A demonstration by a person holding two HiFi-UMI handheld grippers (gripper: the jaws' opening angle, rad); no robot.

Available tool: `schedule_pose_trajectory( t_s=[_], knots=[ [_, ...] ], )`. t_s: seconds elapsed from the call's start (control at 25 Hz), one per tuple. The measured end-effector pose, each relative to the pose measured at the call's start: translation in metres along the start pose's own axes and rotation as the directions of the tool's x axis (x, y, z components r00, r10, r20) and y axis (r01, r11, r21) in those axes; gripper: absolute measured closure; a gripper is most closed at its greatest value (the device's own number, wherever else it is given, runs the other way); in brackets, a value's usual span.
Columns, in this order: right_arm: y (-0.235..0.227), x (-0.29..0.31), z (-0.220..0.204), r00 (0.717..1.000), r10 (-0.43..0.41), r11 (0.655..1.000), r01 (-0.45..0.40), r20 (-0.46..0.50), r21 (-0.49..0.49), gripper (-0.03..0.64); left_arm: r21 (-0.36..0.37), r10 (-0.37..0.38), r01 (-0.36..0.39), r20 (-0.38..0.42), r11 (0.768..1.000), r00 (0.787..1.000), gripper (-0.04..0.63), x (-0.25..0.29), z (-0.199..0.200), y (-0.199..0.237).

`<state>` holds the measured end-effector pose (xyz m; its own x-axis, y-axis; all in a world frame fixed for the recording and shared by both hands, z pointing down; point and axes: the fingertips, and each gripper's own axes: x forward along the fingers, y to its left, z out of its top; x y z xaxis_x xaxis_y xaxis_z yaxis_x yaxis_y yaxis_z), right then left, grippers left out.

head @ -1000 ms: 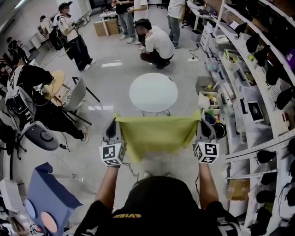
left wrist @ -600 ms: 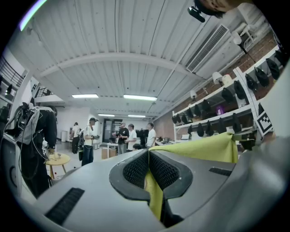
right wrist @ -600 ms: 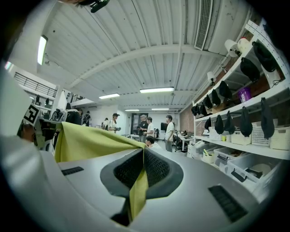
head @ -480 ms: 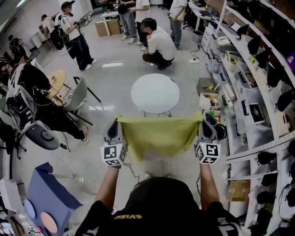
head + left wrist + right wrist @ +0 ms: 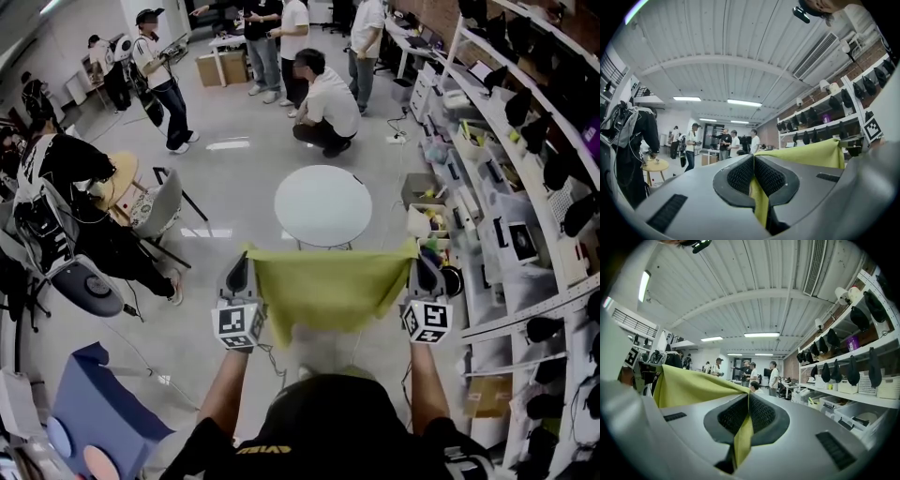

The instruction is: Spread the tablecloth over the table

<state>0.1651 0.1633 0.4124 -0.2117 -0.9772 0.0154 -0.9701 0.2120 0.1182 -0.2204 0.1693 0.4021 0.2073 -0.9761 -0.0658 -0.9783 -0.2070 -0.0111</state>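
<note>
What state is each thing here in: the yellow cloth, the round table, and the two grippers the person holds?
tablecloth: held up in the air, stretched between both grippers, lower part hanging loose, not on the table.
table: bare, standing just beyond the cloth.
left gripper: shut on one top corner of the tablecloth.
right gripper: shut on the other top corner.

Bright, even indoor light with strong fisheye bending
Ceiling strip lights (image 5: 740,102) glow white in both gripper views; the pale floor (image 5: 234,187) shows soft reflections and faint shadows; corners fall black, shelves (image 5: 487,103) curve at the edges, nearest foreground looks soft
</note>
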Motion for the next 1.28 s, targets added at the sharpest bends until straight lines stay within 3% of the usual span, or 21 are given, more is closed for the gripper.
schedule_pose_trajectory(
  t_s=[0.32,0.6,1.12,1.28],
  knots=[
    [0.011,0.020,0.009,1.000,-0.015,1.000,0.015,0.000,-0.027,0.611,0.027,-0.044,0.044,0.012,0.999,0.999,0.575,0.020,0.005,0.020],
    [-0.004,0.052,0.016,1.000,-0.013,0.999,0.014,0.023,-0.043,0.611,0.035,-0.037,0.036,0.028,0.999,0.999,0.575,0.056,0.007,0.020],
    [-0.071,0.196,0.016,0.999,0.021,0.998,-0.019,0.030,-0.055,0.611,0.052,-0.033,0.031,0.022,0.998,0.999,0.575,0.212,0.000,0.018],
    [-0.092,0.245,0.023,0.997,0.051,0.998,-0.048,0.059,-0.040,0.611,0.052,0.004,-0.004,0.003,0.999,1.000,0.575,0.255,0.008,0.019]
  ],
)
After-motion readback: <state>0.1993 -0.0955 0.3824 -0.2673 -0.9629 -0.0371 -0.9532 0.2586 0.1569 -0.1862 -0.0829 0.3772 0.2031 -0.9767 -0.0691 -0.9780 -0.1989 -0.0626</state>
